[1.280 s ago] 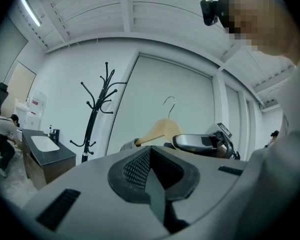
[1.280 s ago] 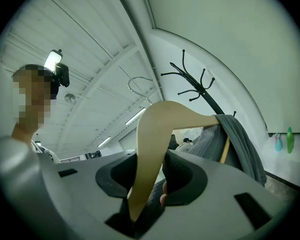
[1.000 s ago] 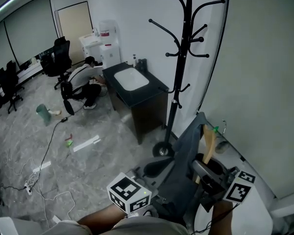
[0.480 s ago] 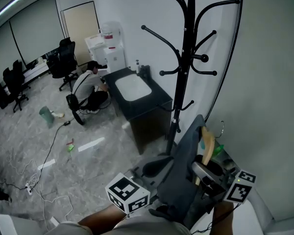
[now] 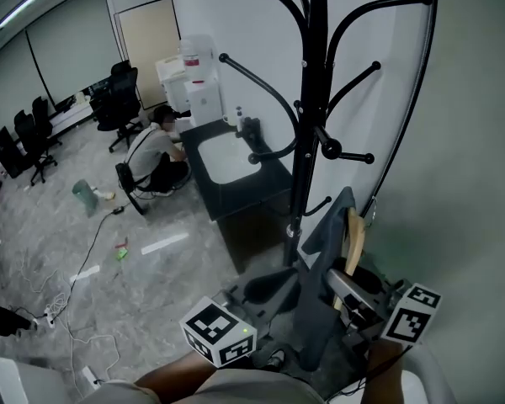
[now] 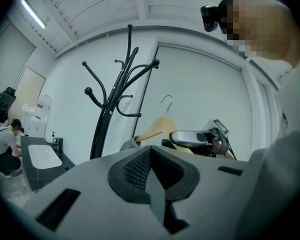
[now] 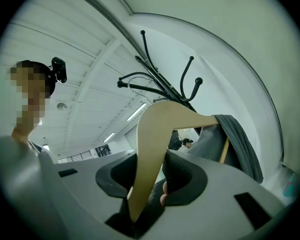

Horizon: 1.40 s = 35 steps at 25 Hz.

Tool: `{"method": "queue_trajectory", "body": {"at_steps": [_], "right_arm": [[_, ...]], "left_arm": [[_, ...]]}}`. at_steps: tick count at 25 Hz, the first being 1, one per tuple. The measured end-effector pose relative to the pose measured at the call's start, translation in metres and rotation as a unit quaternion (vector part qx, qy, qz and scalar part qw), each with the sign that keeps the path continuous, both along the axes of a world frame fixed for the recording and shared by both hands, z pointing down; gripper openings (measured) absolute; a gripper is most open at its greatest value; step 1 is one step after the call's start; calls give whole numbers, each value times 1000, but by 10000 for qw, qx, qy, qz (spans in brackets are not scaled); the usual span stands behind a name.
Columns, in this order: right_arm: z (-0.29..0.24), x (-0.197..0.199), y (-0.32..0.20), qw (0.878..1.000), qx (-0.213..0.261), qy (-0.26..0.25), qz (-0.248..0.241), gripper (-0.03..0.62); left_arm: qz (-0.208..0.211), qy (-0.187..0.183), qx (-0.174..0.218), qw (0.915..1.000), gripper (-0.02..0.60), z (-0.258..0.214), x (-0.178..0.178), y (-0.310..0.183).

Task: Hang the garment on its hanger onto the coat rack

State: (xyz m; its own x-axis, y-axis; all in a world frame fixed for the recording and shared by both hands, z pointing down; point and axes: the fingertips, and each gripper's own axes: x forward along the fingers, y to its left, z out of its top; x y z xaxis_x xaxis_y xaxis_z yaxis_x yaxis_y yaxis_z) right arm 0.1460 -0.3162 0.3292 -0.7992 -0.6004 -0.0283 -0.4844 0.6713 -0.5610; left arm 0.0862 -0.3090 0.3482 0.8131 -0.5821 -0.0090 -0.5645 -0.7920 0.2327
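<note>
The black coat rack stands right in front of me, its curved arms spreading overhead; it also shows in the left gripper view and behind the hanger in the right gripper view. My right gripper is shut on the shoulder of a wooden hanger. A grey garment drapes from that hanger. The hanger's metal hook points up, below and right of the rack's arms. My left gripper is shut with nothing between its pads, low beside the garment.
A black cabinet with a white sink stands just behind the rack. A person crouches beside it. A water dispenser and office chairs stand further back. Cables lie on the floor. A white wall runs along the right.
The rack has come closer and larger in the head view. The hanger with the garment has risen a little toward it, still in the right gripper. The left gripper stays low.
</note>
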Motion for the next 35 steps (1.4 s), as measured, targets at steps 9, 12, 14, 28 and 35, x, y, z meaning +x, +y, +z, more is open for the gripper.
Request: {"method": "queue_trajectory", "body": {"at_steps": [9,12,14,28,35], "right_arm": [[0,16,-76,9993,-107,261,228,144],[2,20,-91,9990,-137,277,312,144],[6,21,-99,9988,-178,288,343,144],[43,21,-149,9966,-653,394,317,143],[65,11,-168,9953,-812,462,261,141]], "left_arm": [[28,28,25,10000,5,-2,6,-52],[106,58,80,9999,5,-4,9,-63],[139,73,70,9999,5,-3,9,-70],[176,42,-184,9997,5,9,14,-113],[133,-3,-248,9996,5,16,11,-130]]}}
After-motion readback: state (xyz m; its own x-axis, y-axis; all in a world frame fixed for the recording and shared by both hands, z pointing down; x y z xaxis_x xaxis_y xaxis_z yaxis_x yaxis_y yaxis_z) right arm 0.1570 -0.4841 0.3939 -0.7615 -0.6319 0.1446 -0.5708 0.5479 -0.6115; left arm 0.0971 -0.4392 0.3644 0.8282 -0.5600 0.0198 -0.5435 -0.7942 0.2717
